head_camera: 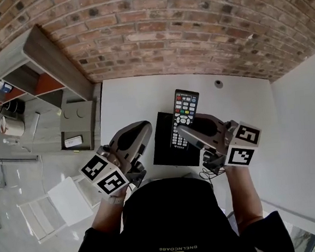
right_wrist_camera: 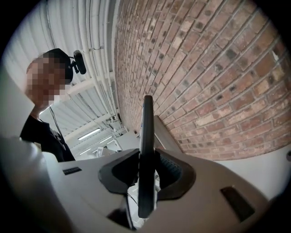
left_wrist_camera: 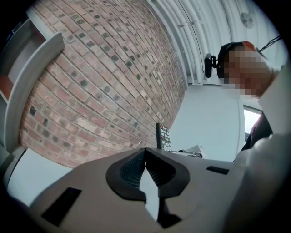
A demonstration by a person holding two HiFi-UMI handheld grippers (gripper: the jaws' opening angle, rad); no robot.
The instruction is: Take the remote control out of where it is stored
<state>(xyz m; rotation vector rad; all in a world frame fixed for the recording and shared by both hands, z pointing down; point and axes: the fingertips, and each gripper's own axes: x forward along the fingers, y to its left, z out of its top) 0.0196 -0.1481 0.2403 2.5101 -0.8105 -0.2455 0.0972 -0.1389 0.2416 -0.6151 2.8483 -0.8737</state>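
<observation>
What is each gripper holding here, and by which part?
Right gripper clamps the black rectangular plastic remote control near its lower end. Left gripper holds nothing.

Head camera steeply down over white table (head_camera: 127, 98), gripper cameras close behind their jaws, level toward brick wall (left_wrist_camera: 91, 82), all showing remote control (head_camera: 184, 109).

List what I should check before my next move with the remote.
1. Right gripper jaws clamped on the remote control: ok.
2. Left gripper jaws together, nothing between them: ok.
3. Left gripper apart from the remote control: ok.
4. Remote control fully clear of the black case: cannot tell; in the head view it overlaps the case.
5. Bare spot on the white table for setting it down: ok.
</observation>
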